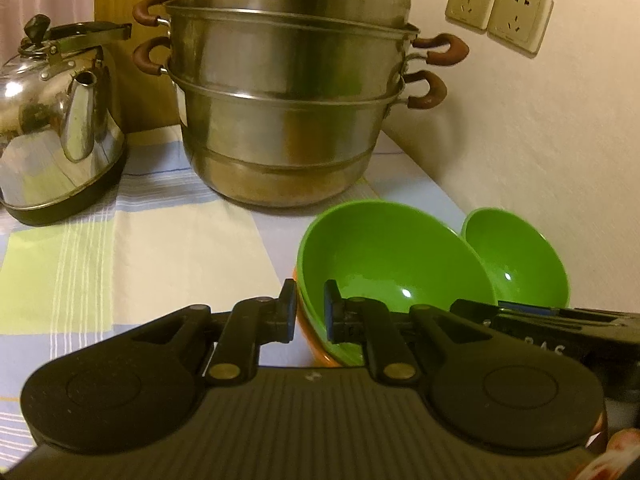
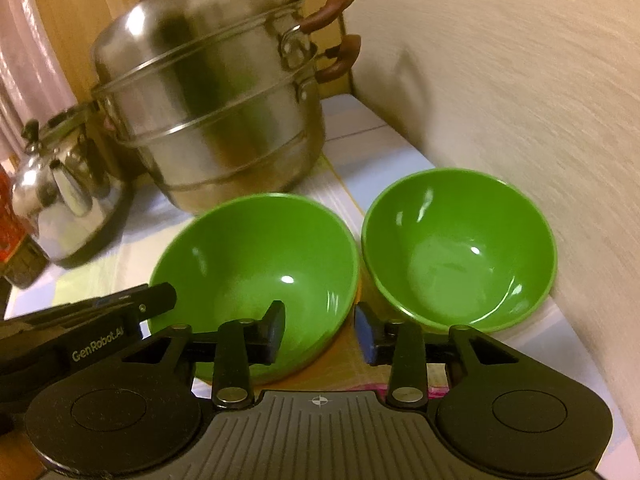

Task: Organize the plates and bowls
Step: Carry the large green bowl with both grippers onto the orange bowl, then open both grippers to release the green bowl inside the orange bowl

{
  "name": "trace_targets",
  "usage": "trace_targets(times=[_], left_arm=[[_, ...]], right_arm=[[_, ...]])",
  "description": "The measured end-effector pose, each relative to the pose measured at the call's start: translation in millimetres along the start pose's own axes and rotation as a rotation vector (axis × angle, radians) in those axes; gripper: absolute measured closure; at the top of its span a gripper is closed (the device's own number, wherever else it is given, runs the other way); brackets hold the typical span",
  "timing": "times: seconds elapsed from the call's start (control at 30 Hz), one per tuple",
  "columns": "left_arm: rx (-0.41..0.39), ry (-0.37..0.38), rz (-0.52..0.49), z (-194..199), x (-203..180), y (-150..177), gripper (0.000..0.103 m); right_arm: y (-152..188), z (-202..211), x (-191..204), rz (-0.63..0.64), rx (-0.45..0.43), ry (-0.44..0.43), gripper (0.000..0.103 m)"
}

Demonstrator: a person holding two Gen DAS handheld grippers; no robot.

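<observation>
1. Left hand-held gripper (image 1: 310, 308) is clamped on the near rim of the left green bowl (image 1: 384, 252).
2. Right hand-held gripper (image 2: 320, 330) stands partly open, gripping nothing.
3. Right green bowl (image 2: 460, 248) sits on the desk (image 1: 160, 240) beside the wall (image 2: 520, 100).

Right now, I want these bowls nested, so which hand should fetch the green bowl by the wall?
Right. The right tool is open and gripping nothing, and the wall-side bowl sits just ahead to its right. The left tool is shut on the other green bowl at its rim, farther from the wall.
</observation>
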State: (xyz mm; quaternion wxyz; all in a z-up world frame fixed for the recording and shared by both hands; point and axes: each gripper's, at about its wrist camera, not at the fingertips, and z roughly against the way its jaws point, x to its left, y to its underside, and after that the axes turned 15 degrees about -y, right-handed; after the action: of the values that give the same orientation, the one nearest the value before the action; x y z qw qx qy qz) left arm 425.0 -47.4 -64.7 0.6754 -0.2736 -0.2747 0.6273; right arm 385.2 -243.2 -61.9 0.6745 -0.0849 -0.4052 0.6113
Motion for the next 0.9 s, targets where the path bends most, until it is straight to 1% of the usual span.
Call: trace_targets(times=[0.47,0.7,0.9], left_arm=[[-0.02,0.014,0.039,14,5,0,0.091],[-0.021,0.029,0.062,30,5,5,0.091],[-0.012,0.039,0.083,44,4,15,0.091]], right_arm=[[-2,13,-3,-0.039,-0.05,-0.02,0.064],[-1,29,-5,-0.066,-0.099,-0.027,0.064],[8,48,-10,-0.095,-0.141,-0.019,0.064]])
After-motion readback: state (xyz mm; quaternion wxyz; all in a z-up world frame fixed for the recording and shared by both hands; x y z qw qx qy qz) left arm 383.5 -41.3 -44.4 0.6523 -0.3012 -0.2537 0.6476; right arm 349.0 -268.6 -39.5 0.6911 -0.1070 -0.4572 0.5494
